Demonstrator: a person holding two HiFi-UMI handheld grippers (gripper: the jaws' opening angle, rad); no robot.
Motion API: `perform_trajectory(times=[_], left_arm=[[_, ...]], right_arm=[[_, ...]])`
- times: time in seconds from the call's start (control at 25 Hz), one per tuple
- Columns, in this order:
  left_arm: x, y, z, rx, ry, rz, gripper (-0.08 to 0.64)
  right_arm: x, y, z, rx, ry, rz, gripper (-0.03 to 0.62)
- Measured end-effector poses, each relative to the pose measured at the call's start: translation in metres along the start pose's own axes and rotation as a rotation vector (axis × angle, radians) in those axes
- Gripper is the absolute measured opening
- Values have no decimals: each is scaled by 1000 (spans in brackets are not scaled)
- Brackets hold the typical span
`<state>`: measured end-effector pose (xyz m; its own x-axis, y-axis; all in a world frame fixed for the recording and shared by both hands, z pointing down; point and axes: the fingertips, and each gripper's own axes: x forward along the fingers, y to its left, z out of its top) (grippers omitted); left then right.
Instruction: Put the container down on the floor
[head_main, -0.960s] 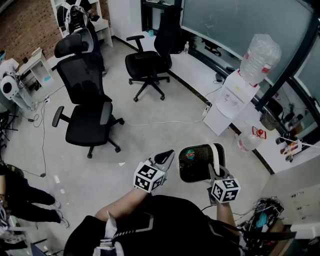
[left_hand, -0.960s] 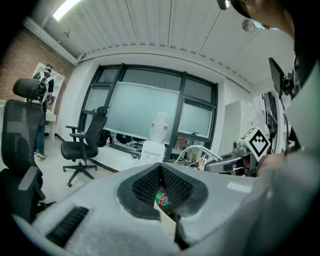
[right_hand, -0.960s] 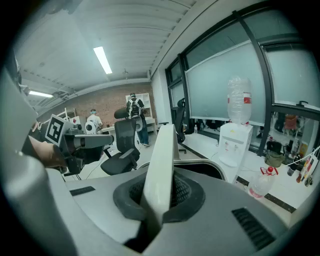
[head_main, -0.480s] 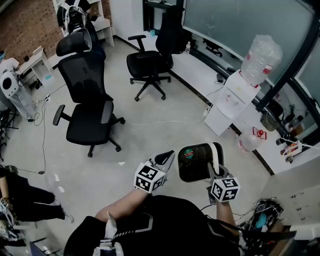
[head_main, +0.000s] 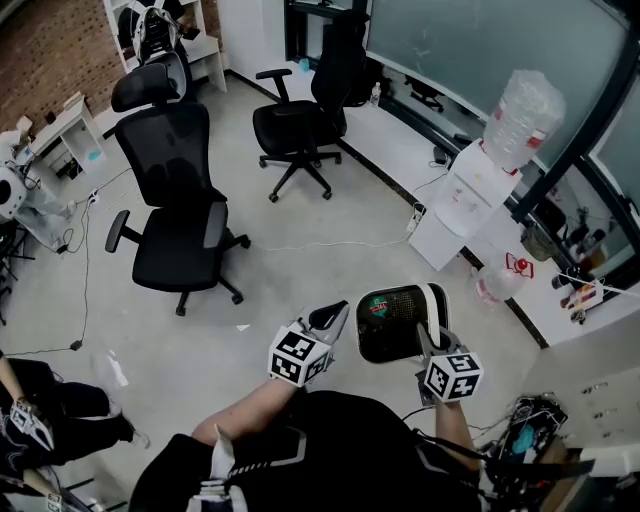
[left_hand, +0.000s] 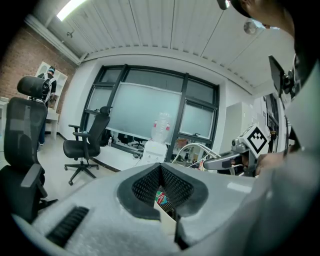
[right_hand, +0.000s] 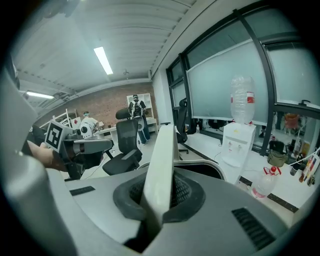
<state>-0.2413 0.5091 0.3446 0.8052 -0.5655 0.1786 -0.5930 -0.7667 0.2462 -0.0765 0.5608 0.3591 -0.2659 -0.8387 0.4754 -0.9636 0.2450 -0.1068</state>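
**Item:** container (head_main: 400, 325), dark inside with a white rim. It is carried in the air in front of the person's body, well above the floor (head_main: 300, 270).

**Grip:** left gripper (head_main: 342, 312) has its jaws closed on the thin wall at the container's left side. Right gripper (head_main: 426, 338) has its jaws clamped on the white wall at the opposite side. Nothing supports it from below.

**Orientation:** mouth up toward the head camera, base toward the floor. The long axis appears to run across, from one gripper to the other (the outline is only slightly longer that way, so this is a judgement). A red-and-green thing (head_main: 378, 308) shows inside; whether it is a label or a loose object cannot be told.

**Hazards:**
- Each hold is a pinch on a thin wall, which could slide out of the jaws on the way down.
- If one hand lowers faster than the other, the container would tip and spill anything loose.
- Letting go before the base rests on the floor would drop it.
- The office chair (head_main: 175, 215) and water dispenser (head_main: 455, 205) stand well apart and are unlikely obstacles.
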Motion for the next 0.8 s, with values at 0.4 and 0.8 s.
perform_trajectory(times=[0.4,0.8], left_arm=[[-11,38,3,-11,-6,-33,6],[-25,89,9,-2,6,-63,6]], right_arm=[[19,17,9,16,-12,-39,8],[53,31,20,68,-27,-87,8]])
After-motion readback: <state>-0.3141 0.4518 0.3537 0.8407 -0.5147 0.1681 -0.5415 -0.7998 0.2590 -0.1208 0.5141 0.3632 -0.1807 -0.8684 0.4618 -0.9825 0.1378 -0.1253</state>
